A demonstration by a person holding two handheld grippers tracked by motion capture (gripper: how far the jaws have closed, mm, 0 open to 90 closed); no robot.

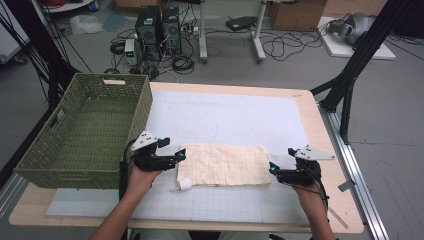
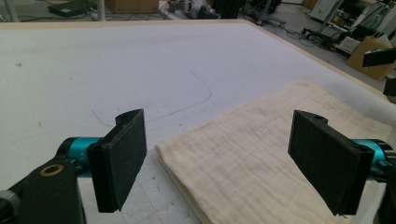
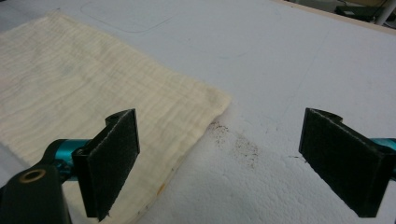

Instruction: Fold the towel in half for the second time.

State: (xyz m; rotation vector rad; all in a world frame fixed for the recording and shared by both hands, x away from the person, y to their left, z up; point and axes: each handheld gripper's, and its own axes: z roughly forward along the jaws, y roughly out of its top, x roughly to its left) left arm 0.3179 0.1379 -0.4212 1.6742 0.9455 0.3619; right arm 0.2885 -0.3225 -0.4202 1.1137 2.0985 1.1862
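Two hand-held grippers flank a folded cream cloth (image 1: 223, 165) that lies flat on the white mat (image 1: 240, 117), near the front edge of the table (image 1: 327, 150). The left gripper (image 1: 181, 155) sits at the cloth's left short edge and the right gripper (image 1: 271, 169) at its right short edge, a symmetric stance that suits lifting or folding the cloth from both ends at once. In the left gripper view the jaws stand wide apart with nothing between them, straddling the near corner of the cloth (image 2: 261, 154), whose stacked layers show along the edge. In the right gripper view the jaws are likewise spread and empty; the cloth's corner (image 3: 93, 102) lies under the left jaw, while the right jaw hangs over bare mat marked by a faint brown stain (image 3: 240, 144). A small tab (image 1: 184, 185) sticks out at the cloth's front left corner. A green woven basket (image 1: 85, 132) stands on the table's left side, just beside the left gripper, its open top a likely destination. Behind the cloth the mat is open, offering ample room for moving.
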